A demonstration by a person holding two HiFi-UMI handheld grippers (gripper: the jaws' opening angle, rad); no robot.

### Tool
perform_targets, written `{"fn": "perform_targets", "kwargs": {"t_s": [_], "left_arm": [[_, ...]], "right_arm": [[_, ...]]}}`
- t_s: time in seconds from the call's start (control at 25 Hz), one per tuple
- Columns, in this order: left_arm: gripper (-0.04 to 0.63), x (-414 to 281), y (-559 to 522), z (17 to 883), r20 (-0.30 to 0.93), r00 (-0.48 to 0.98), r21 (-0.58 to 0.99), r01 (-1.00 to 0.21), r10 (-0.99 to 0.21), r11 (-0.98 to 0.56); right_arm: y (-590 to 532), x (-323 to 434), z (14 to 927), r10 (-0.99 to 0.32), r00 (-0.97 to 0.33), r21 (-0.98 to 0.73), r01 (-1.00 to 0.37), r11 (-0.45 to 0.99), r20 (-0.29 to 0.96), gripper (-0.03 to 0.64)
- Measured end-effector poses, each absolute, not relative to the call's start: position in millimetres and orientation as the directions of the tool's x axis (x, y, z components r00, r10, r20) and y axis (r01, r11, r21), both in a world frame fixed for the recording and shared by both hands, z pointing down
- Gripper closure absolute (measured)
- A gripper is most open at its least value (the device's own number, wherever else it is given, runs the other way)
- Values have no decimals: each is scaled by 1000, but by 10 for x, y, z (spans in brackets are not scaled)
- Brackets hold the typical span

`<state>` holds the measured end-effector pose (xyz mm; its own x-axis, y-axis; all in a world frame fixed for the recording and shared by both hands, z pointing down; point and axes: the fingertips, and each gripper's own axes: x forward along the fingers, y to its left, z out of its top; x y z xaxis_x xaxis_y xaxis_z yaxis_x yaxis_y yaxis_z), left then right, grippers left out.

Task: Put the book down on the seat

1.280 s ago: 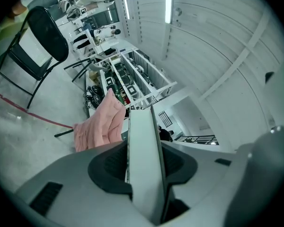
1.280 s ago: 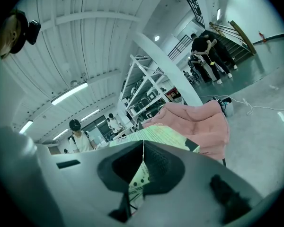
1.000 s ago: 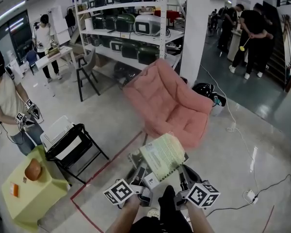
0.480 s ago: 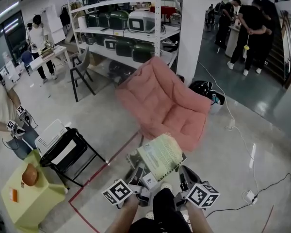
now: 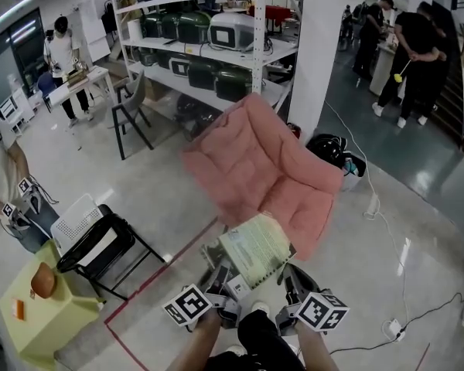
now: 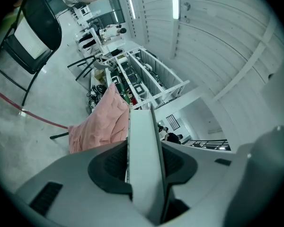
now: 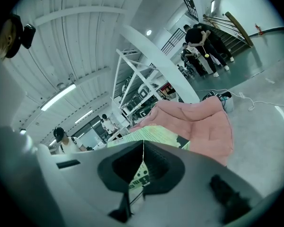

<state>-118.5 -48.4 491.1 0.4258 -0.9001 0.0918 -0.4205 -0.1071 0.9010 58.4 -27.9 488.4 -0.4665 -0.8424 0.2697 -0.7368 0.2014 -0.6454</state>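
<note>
A book (image 5: pixel 255 250) with a pale green cover hangs open in front of me, just short of the pink cushioned chair (image 5: pixel 263 168). My left gripper (image 5: pixel 220 278) is shut on its thick block of pages, which stands edge-on between the jaws in the left gripper view as the book (image 6: pixel 142 131). My right gripper (image 5: pixel 290 280) is shut on a thin leaf of the book (image 7: pixel 154 132), with its jaws nearly touching. The chair's seat (image 7: pixel 203 122) lies ahead of both grippers, tilted and bare.
A black folding chair (image 5: pixel 100 242) and a yellow-green box table (image 5: pixel 31 323) stand at the left. Red tape (image 5: pixel 162 273) runs across the floor. Metal shelves (image 5: pixel 209 45) and a white pillar (image 5: pixel 317 45) rise behind the chair, a black bag (image 5: pixel 329 147) beside it. People stand at the far left and far right.
The pink chair sits slightly nearer and more to the left in the head view. Both grippers keep the same hold on the book.
</note>
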Motion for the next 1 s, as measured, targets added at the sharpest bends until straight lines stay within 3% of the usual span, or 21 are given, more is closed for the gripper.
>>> {"fn": "perform_targets", "kwargs": {"t_s": [1.0], "left_arm": [[425,-426,-1988,5117,163,413,887,-460,-896,-51]], "right_arm": [[-1843,1273,5084,-818,-495,-686,-704,181,292,604]]}}
